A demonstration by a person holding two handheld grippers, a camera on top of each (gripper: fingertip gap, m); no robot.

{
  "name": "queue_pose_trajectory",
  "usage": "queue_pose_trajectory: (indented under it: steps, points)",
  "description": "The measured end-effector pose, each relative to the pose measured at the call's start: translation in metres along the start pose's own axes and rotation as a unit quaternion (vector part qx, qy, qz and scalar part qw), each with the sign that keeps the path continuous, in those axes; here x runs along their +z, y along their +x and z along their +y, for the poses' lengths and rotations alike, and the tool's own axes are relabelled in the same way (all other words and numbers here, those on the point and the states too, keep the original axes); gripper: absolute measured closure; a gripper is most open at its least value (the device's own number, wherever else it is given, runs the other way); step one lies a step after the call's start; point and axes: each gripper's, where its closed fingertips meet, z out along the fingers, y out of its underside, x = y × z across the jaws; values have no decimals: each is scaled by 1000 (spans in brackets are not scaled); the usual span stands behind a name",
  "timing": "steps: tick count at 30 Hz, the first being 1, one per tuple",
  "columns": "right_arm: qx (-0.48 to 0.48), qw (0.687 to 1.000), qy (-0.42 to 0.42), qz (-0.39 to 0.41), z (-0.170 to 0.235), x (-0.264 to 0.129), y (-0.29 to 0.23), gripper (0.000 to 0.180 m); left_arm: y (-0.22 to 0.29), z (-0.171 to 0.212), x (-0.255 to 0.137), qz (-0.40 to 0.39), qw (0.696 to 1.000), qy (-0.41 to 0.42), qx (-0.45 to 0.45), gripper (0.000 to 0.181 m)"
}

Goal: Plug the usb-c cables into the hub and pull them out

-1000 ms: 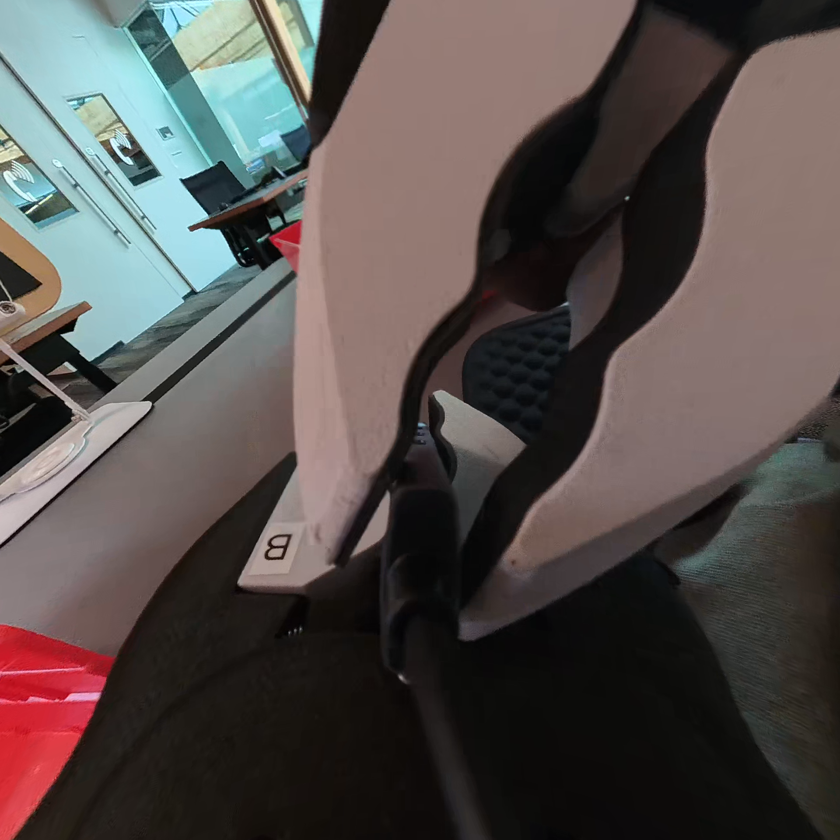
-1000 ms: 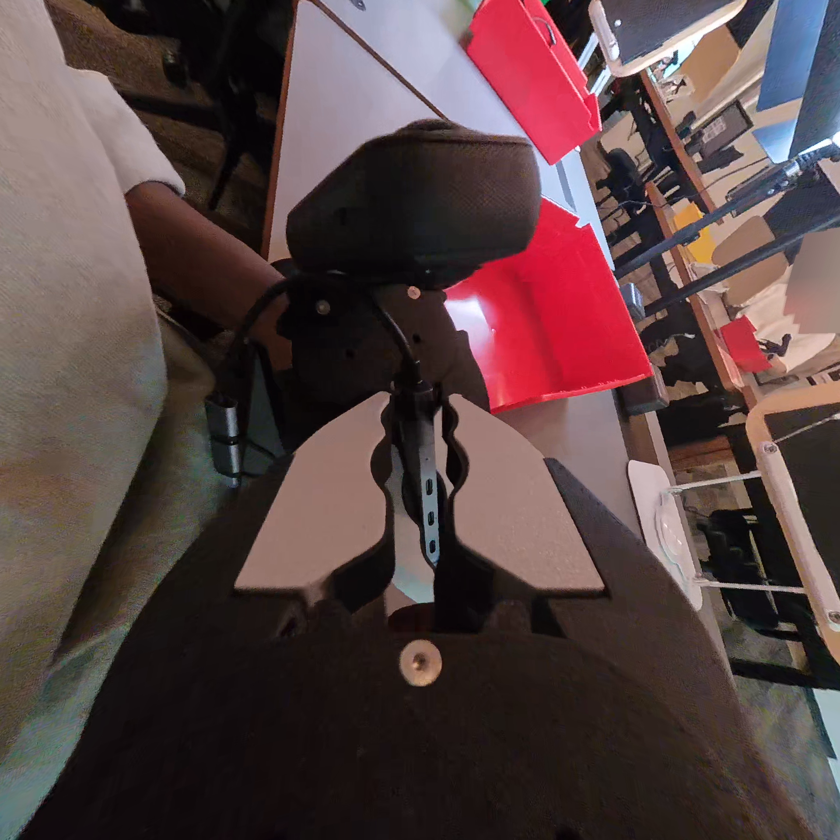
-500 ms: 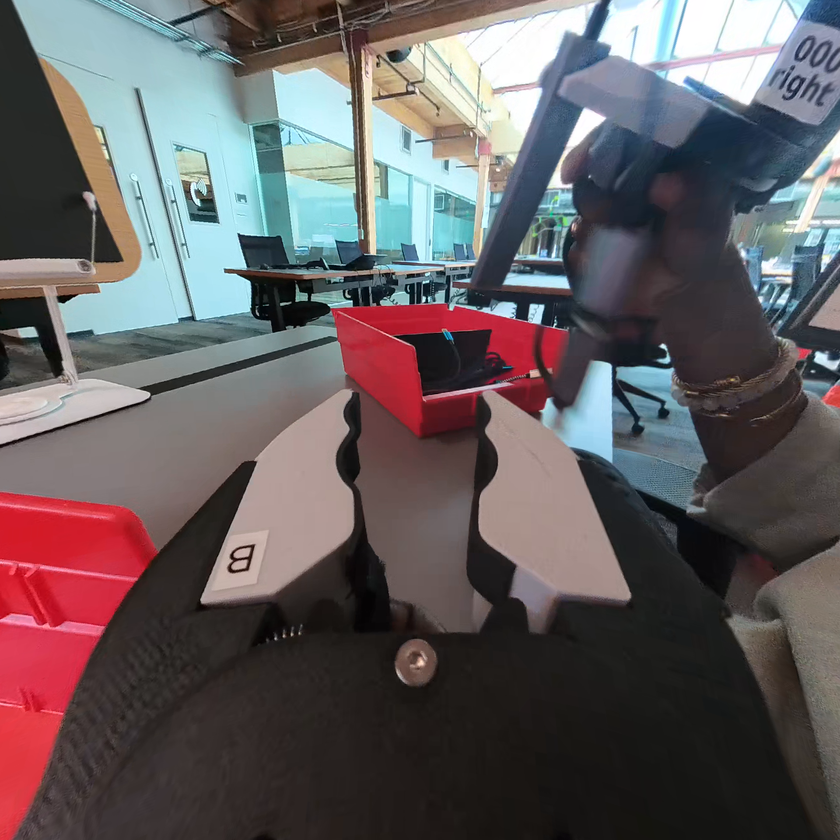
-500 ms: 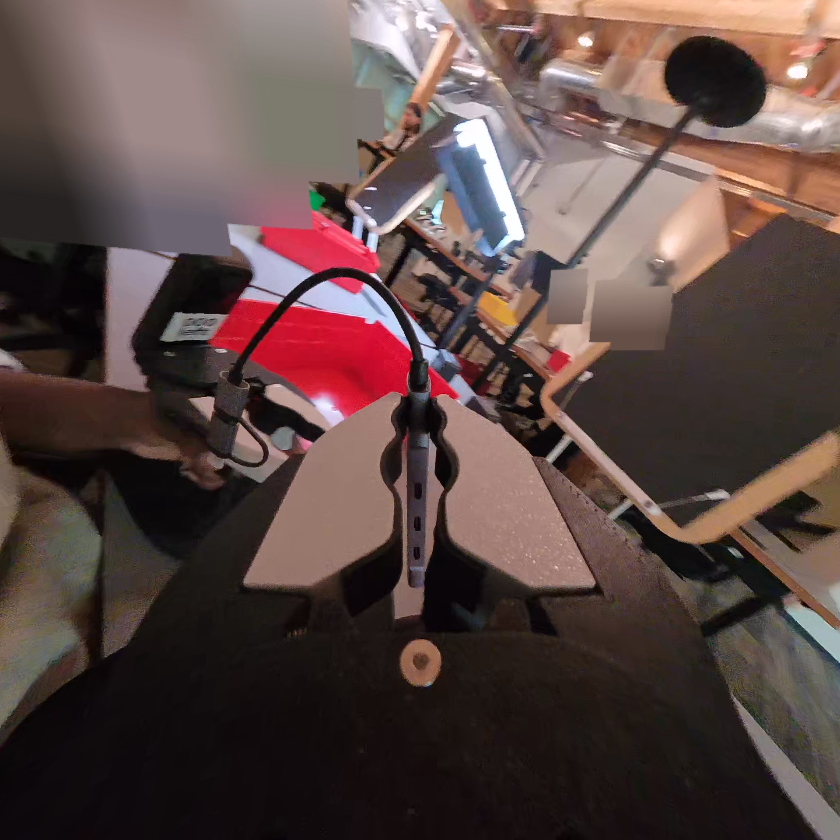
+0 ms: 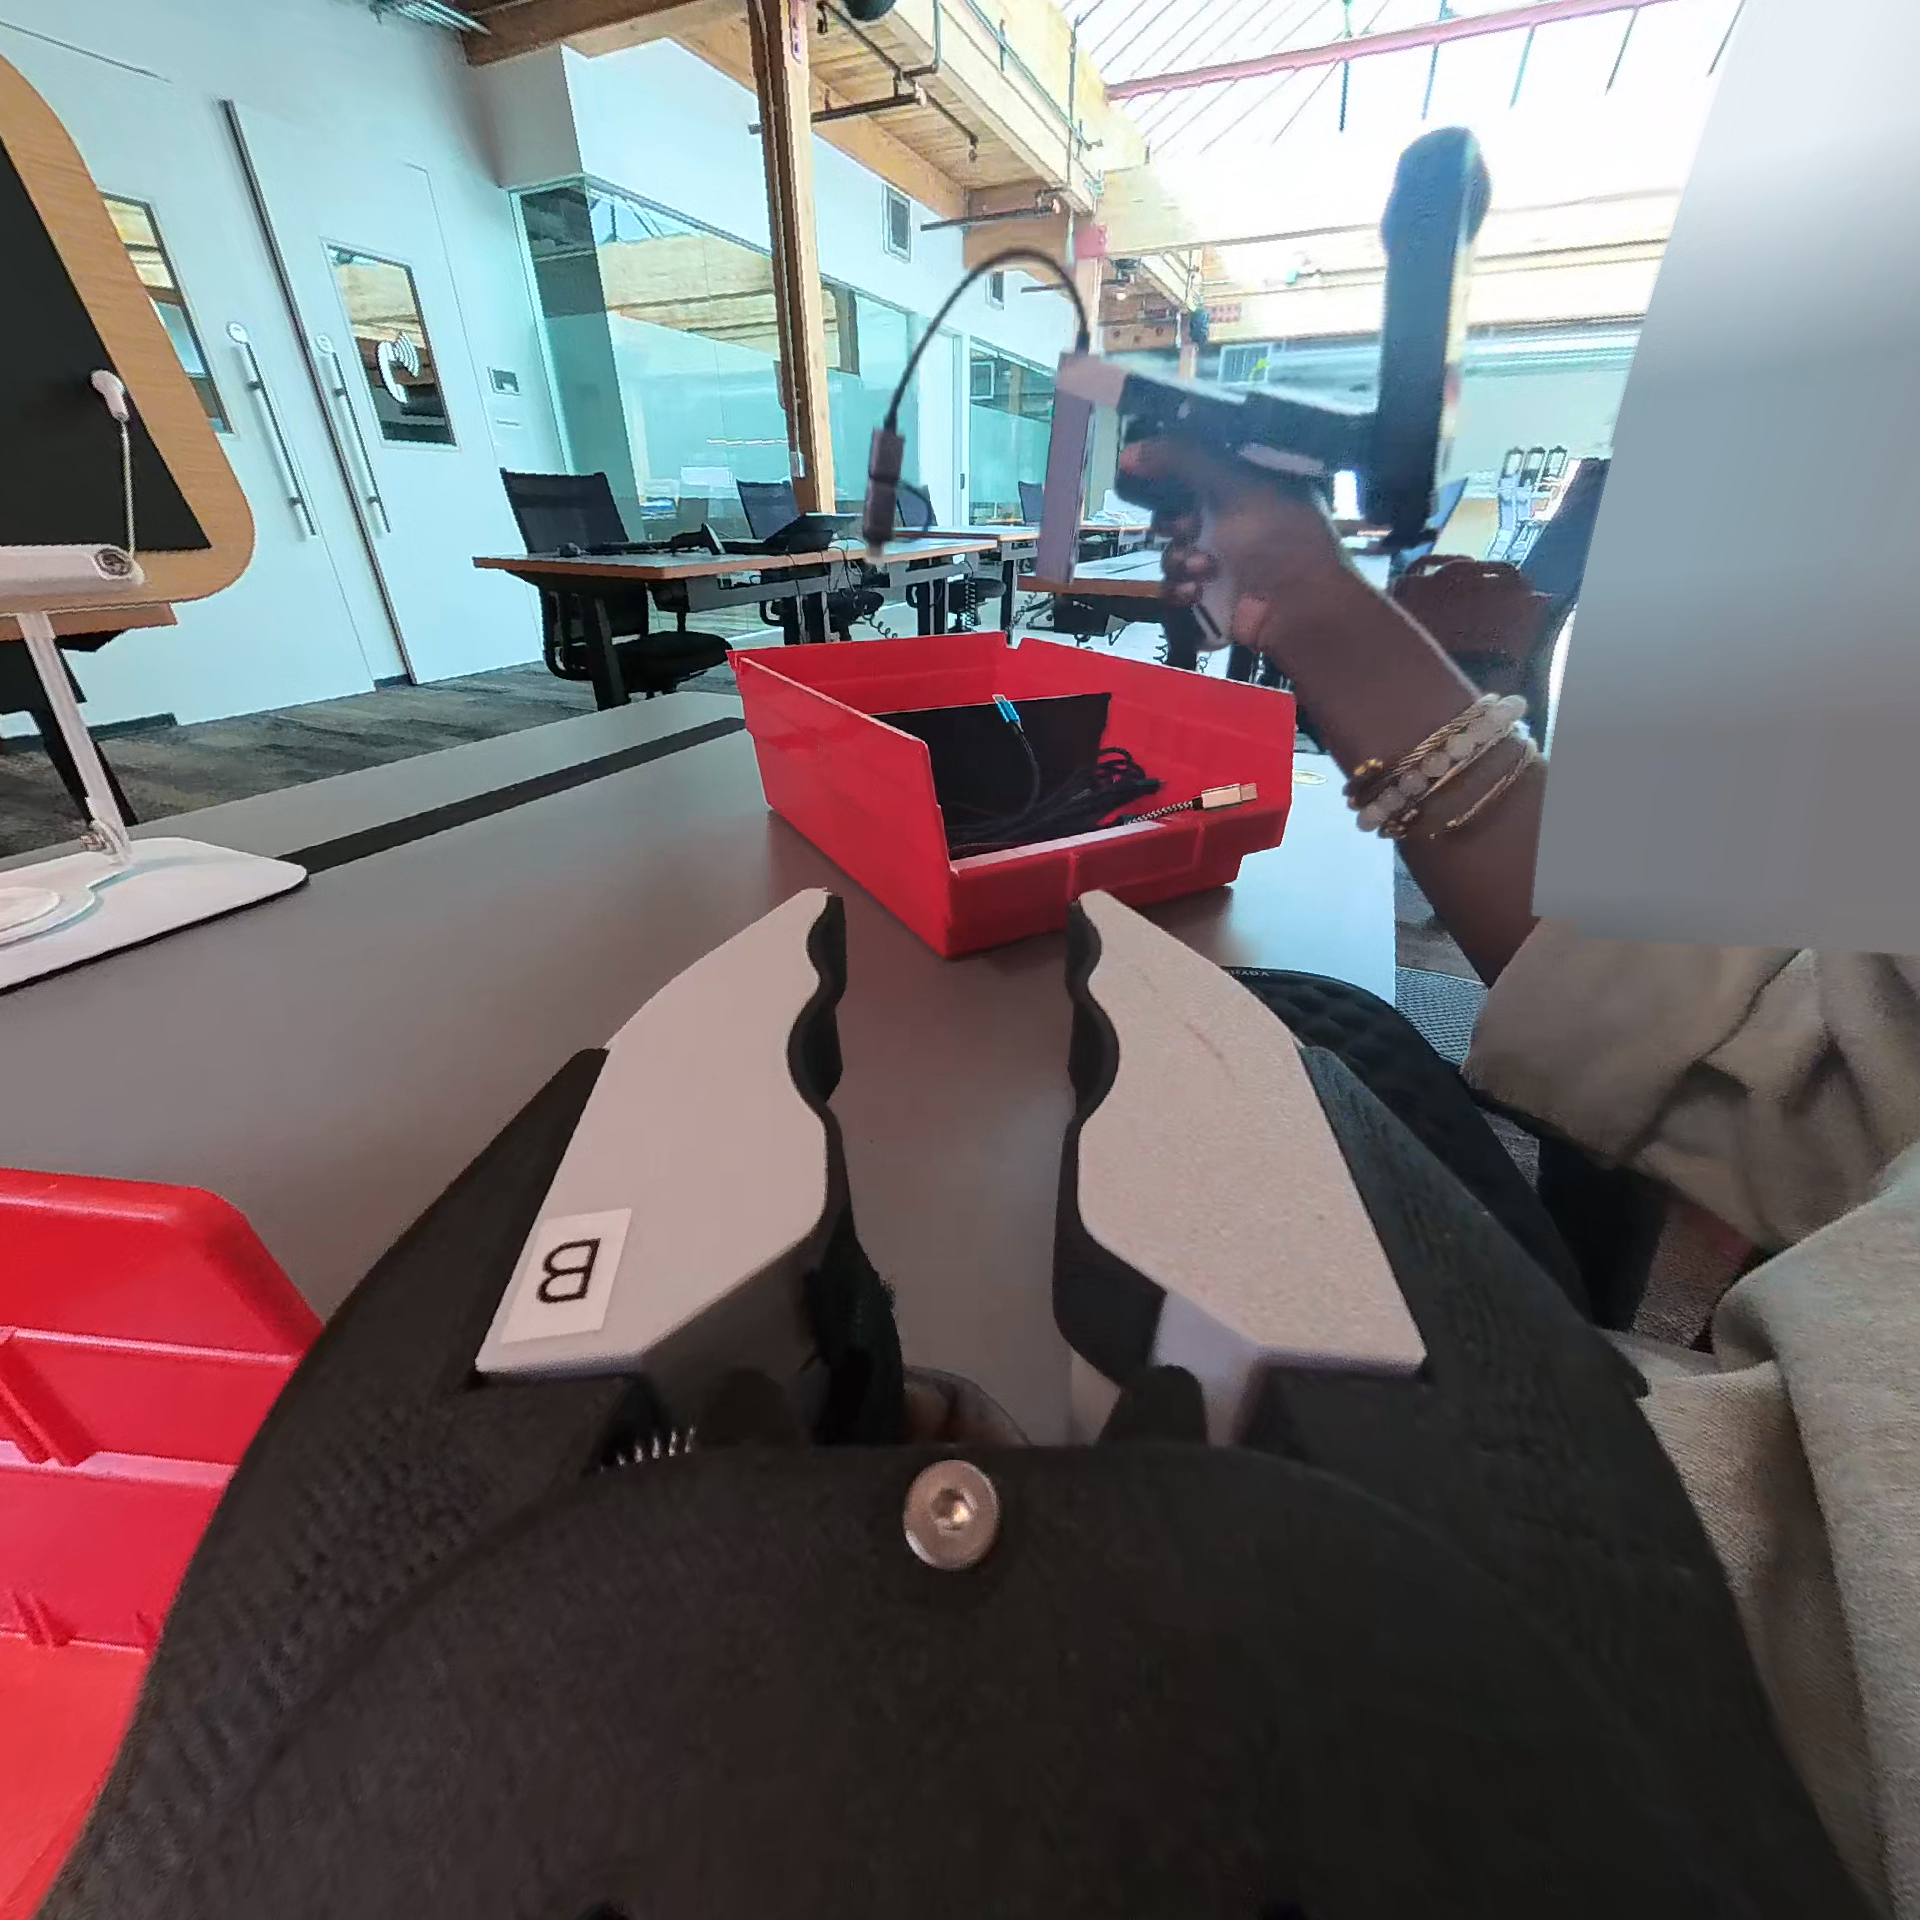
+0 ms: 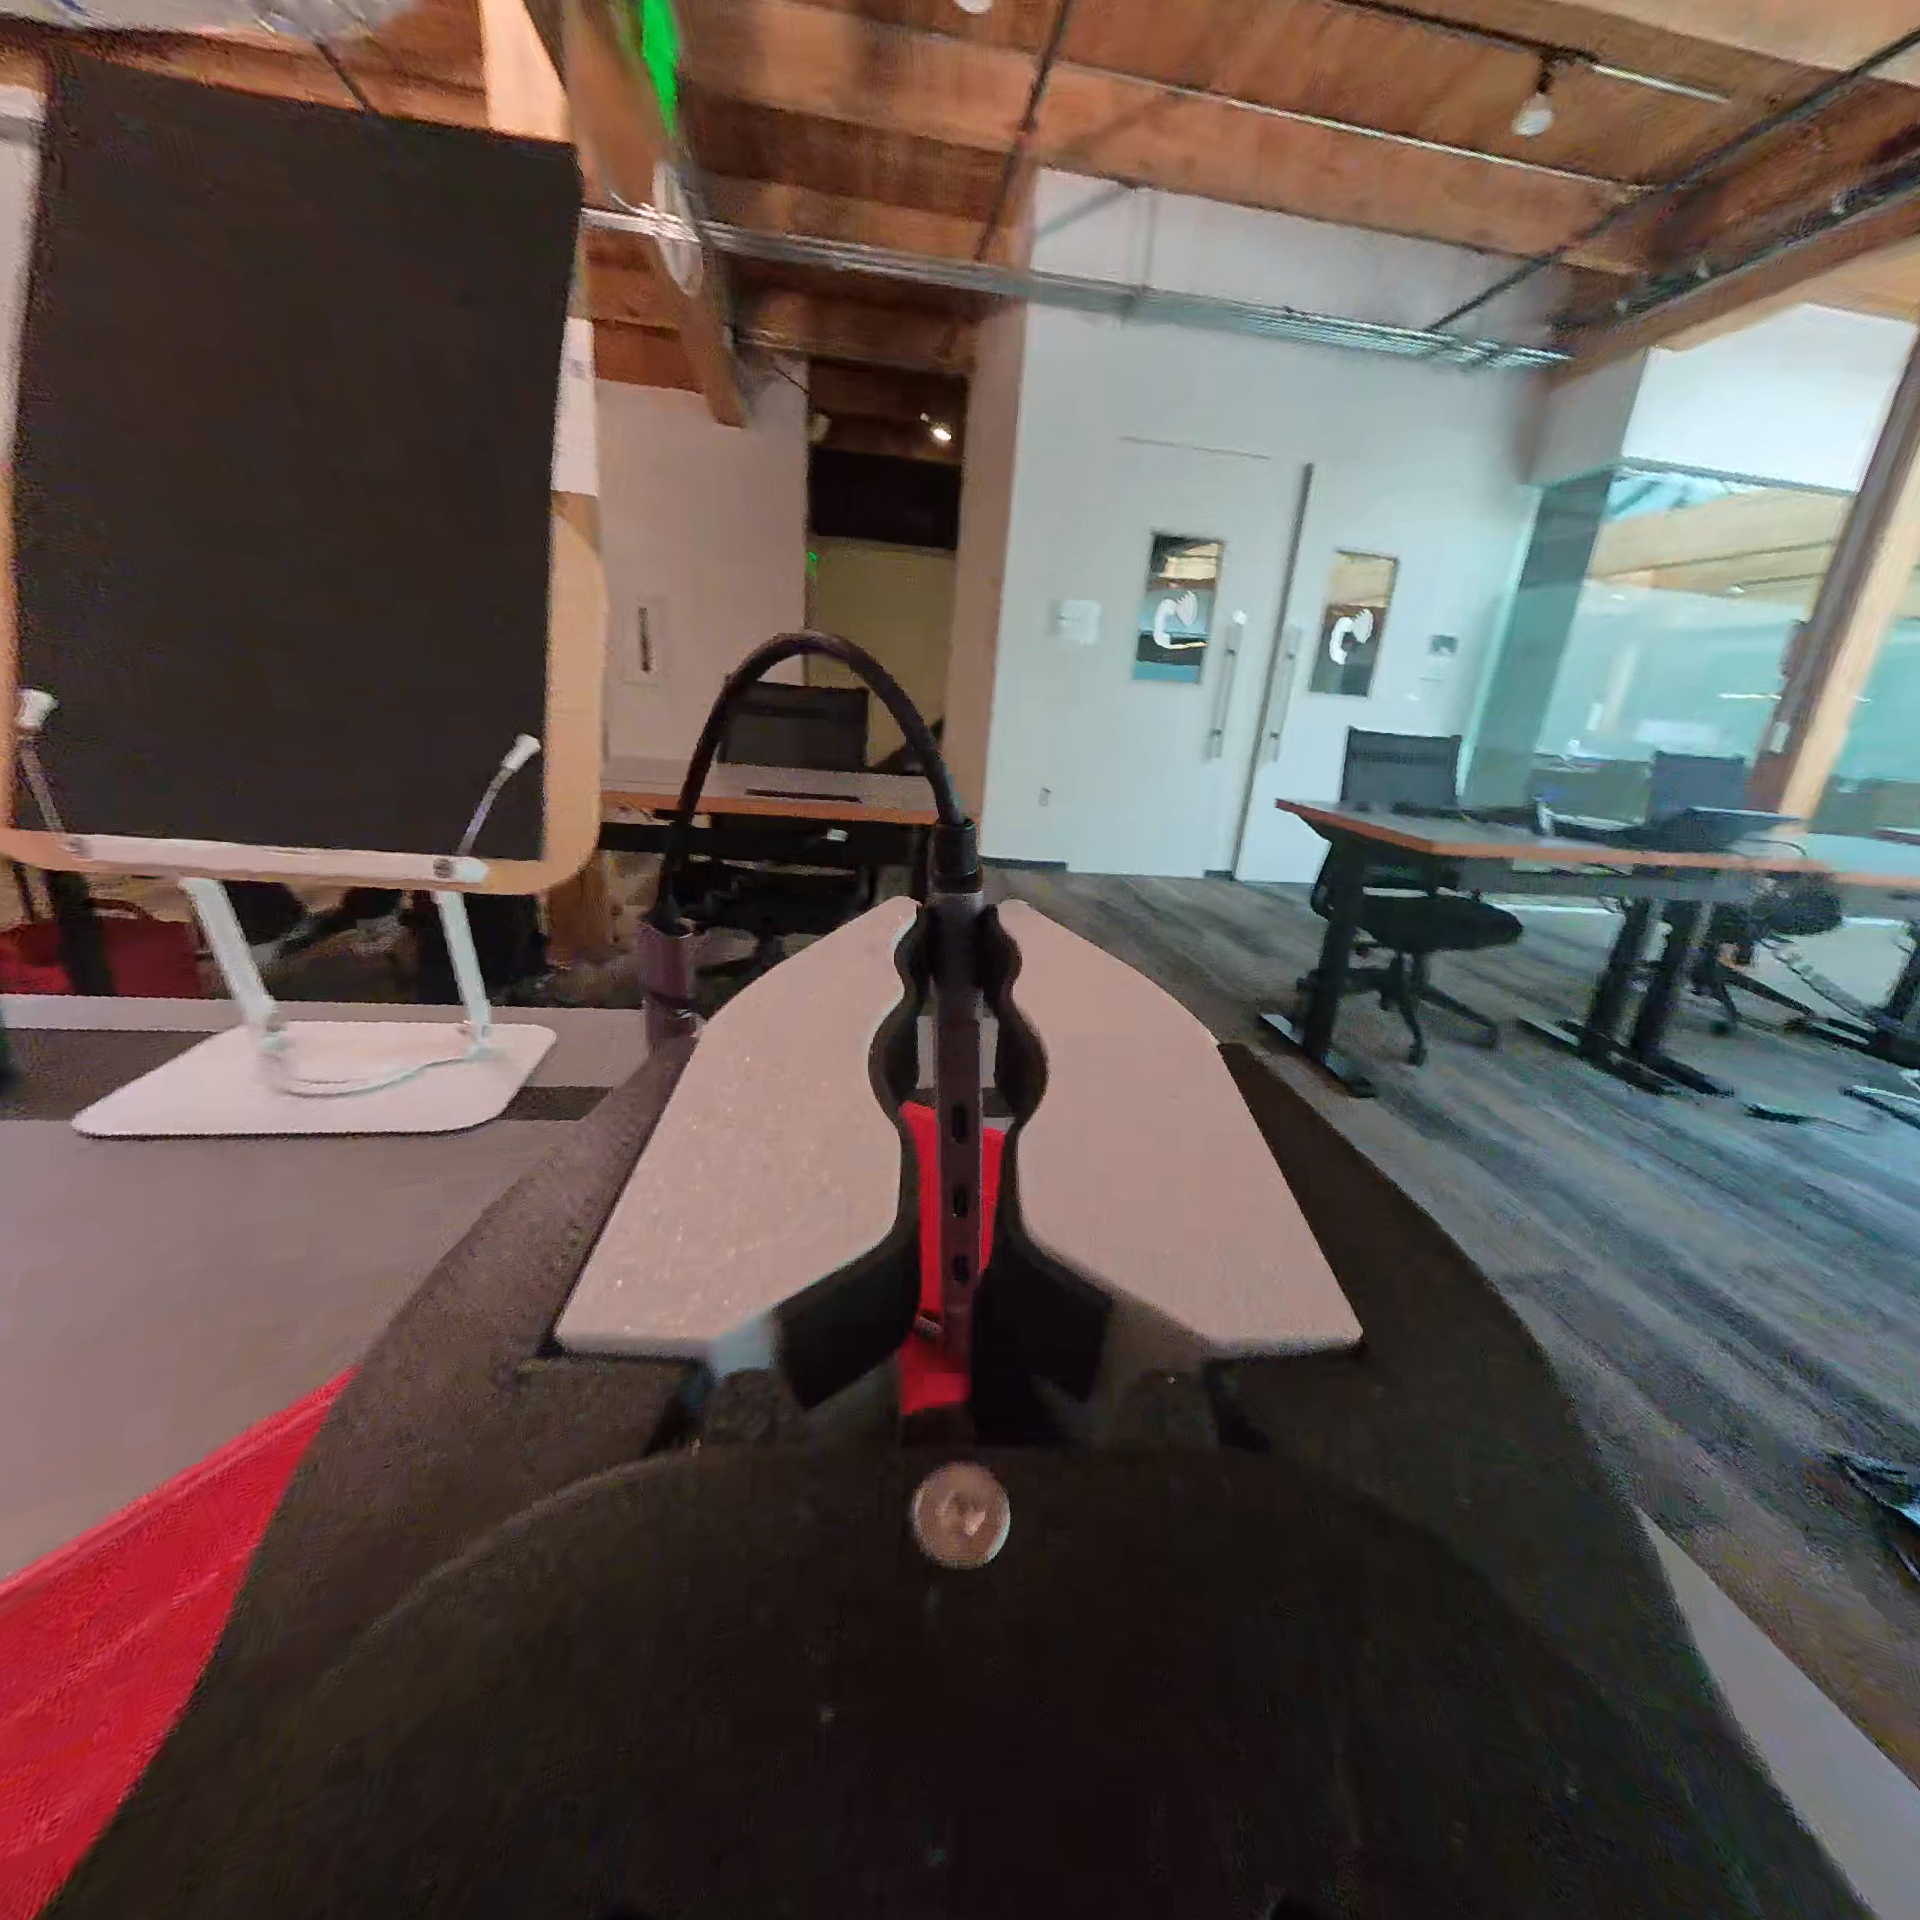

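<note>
We see the left hand-held gripper (image 5: 951, 1023) from its own camera, jaws apart with nothing between them, low over a grey table (image 5: 436, 997). Its black body fills the lower part of the view and hides the table beneath.

The right hand-held gripper (image 6: 958, 925) is clamped together on the hub (image 6: 958, 1132), a slim dark bar held edge-on, its ports facing the camera. The hub's near end is lost in shadow between the jaws. Its short black lead (image 6: 810, 675) arches up and over to the left, ending in a plug (image 6: 668, 961) that hangs free; the plug is blurred. In the left view this gripper is raised above the table on the right, blurred, with the person's hand (image 5: 1236, 551) around its grip and bracelets on the wrist.

A red bin (image 5: 1013, 769) sits on the table ahead of the left gripper, holding a tangle of dark cables (image 5: 1060, 795); we cannot count them. One has a pale metal plug (image 5: 1226, 796) near the bin's front lip. A second red bin (image 5: 114, 1382) is cut off at lower left.

A white stand (image 6: 312, 1070) rests on the table. Beyond lies an office with desks, black chairs, glass walls and wooden ceiling beams.
</note>
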Motion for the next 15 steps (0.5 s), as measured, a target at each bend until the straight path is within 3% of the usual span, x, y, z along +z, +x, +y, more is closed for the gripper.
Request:
queue_pose_trajectory:
  steps: [4, 15]
  points:
    - [-54, 996, -43, 52, 27, 9, 12, 170, 2, -1, -1, 1, 1000, 4, 8, 141]
    - [-175, 975, -109, 78, 70, 25, 2, 169, 3, -2, -2, 5, 1000, 11, 15, 142]
